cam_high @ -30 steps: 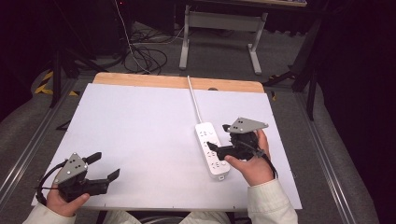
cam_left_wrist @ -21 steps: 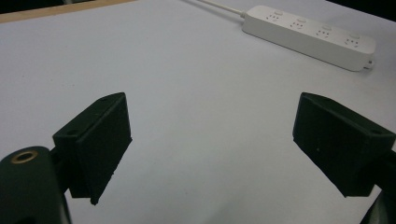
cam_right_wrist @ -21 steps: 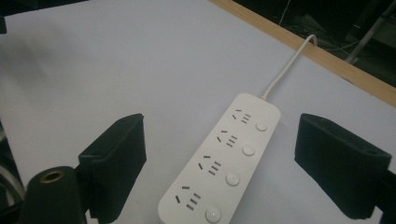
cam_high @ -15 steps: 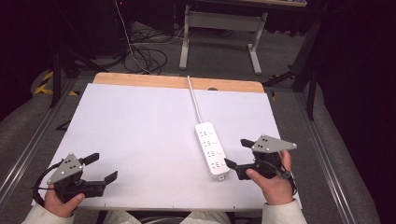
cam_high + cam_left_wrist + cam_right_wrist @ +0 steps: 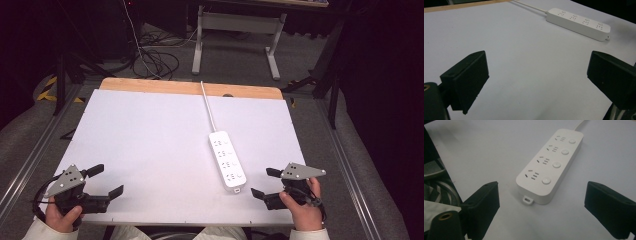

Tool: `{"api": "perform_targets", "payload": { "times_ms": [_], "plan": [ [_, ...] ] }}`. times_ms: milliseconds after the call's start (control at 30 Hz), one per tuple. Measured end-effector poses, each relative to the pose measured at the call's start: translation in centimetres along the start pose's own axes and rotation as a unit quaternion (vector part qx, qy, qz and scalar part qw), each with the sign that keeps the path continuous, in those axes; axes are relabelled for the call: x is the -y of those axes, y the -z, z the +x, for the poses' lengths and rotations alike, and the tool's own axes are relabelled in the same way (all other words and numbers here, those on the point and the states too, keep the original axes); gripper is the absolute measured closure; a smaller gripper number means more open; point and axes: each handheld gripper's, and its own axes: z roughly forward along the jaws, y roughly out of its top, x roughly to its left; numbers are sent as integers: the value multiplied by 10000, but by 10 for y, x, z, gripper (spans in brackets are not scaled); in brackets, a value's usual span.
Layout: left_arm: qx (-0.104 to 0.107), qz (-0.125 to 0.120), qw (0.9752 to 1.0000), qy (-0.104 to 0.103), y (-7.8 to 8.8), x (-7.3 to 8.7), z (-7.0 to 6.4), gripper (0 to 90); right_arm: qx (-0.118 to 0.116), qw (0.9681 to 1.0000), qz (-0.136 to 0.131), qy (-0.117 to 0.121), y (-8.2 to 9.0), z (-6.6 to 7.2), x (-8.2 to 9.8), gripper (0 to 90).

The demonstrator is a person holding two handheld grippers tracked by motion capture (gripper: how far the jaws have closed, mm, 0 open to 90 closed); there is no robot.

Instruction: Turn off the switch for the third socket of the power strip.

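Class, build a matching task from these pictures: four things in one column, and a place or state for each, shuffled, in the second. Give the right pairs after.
Things
1. power strip
2. left gripper
3. right gripper
4. power strip's cord

Places or states
A. open, at the table's near left corner
B. runs toward the table's far wooden edge
C. lies flat, four sockets facing up
D. open, just right of the strip's near end

Pairs: 1-C, 2-A, 3-D, 4-B

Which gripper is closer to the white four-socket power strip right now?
Right. The right gripper, jaws open, sits just beside the near end of the white four-socket power strip; the left gripper, also open, is far across the table's near-left corner.
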Motion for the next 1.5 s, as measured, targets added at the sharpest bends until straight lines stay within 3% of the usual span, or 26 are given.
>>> {"api": "perform_targets", "payload": {
  "times_ms": [267,367,600,733,867,933,1067,1167,1233,1367,1500],
  "plan": [
    [39,-15,10000,-22,1,4,2,57,130,9999,-84,70,-11,-12,27,74],
    [76,25,10000,-41,0,6,3,57,200,9998,-45,-13,-18,-15,35,67],
    [43,150,9994,-301,-1,10,2,74,290,9993,-24,-217,-27,-19,47,64],
    [82,173,9988,-444,-1,13,3,74,415,9985,127,-344,-30,-20,54,64],
    [107,213,9990,-375,-1,17,3,74,465,9978,341,-322,-34,-17,56,66],
    [53,298,9990,-330,-1,18,4,73,480,9967,485,-429,-36,-19,57,69],
    [-16,486,9985,-271,-6,18,5,74,390,9960,336,-733,-37,-21,59,70],
    [46,325,9992,-236,-6,17,7,74,430,9970,-9,-643,-35,-20,58,70],
    [86,235,9994,-228,-5,16,8,74,442,9981,-155,-409,-35,-19,57,66],
    [52,83,9997,-220,-4,16,9,73,541,9984,-130,-61,-34,-16,54,64],
    [8,32,9995,-305,-3,15,9,74,546,9984,-147,-73,-34,-17,54,64]
  ]
}}
